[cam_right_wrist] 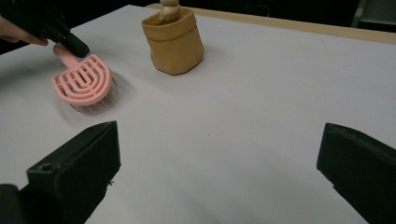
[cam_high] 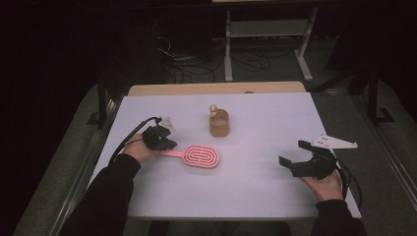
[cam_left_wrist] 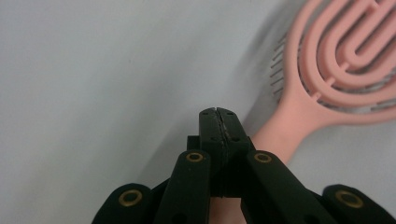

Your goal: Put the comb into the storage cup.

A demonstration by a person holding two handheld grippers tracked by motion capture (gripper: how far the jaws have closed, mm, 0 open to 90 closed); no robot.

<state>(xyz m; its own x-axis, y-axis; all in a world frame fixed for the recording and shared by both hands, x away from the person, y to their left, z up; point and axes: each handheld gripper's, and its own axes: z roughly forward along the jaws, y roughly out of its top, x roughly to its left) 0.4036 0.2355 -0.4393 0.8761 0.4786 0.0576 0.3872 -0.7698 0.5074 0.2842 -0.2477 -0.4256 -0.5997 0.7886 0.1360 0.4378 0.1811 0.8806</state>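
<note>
A pink vented hairbrush (cam_high: 201,156) lies flat on the white table (cam_high: 255,191), its handle pointing left. My left gripper (cam_high: 169,145) sits at the handle's end. In the left gripper view its jaws (cam_left_wrist: 218,112) are pressed together with nothing between them, and the brush handle (cam_left_wrist: 280,135) runs just to their right. The right gripper view shows that same black tip (cam_right_wrist: 77,48) over the handle of the brush (cam_right_wrist: 84,81). My right gripper (cam_high: 293,153) rests near the table's right front, open, its fingers (cam_right_wrist: 79,163) wide apart over bare table.
A tan pouch (cam_high: 219,124) with a pale wooden piece sticking out of it stands upright behind the brush, toward the table's middle back (cam_right_wrist: 173,42). A wooden strip (cam_high: 216,88) borders the far edge. Cables and a table frame lie on the dark floor beyond.
</note>
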